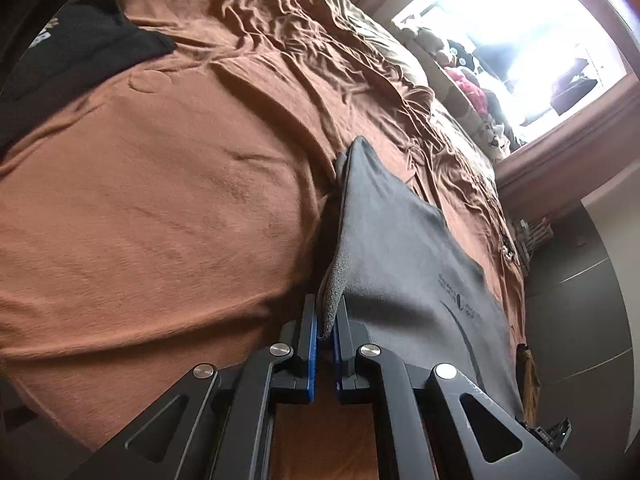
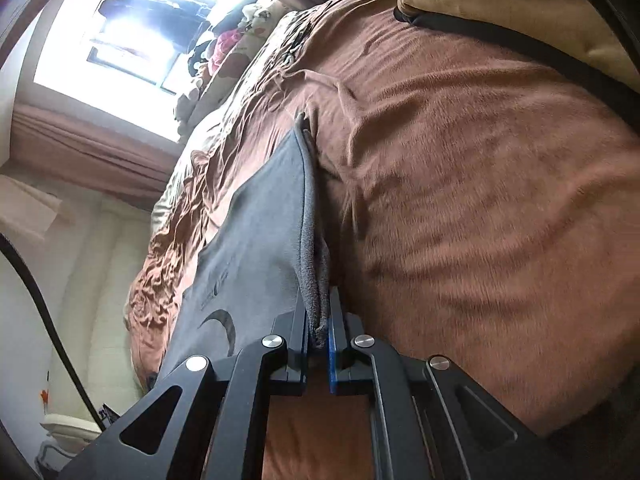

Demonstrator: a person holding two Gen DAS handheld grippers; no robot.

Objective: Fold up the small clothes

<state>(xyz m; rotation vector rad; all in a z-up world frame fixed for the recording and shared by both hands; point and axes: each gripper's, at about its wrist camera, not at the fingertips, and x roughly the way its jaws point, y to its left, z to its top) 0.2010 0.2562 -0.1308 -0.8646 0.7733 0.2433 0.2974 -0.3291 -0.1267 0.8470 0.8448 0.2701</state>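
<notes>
Now, from the left wrist view, I see my left gripper [image 1: 326, 320] with its blue-padded fingers [image 1: 310, 336] clenched on a bunched corner of the grey garment [image 1: 404, 256]. That garment stretches away from the fingers over the brown bed cover [image 1: 160, 200], with dark printed markings on its face. A black garment [image 1: 80, 48] lies well apart from the grey one, at the far side of the cover, and a bright window [image 1: 520, 40] sits beyond the bed.

From the right wrist view, my right gripper [image 2: 319, 322] likewise has its fingers [image 2: 333, 344] clamped on a folded edge of the grey garment [image 2: 260, 220], which hangs taut above the bed cover [image 2: 480, 200]. A tan pillow [image 2: 520, 4] lies beyond it.
</notes>
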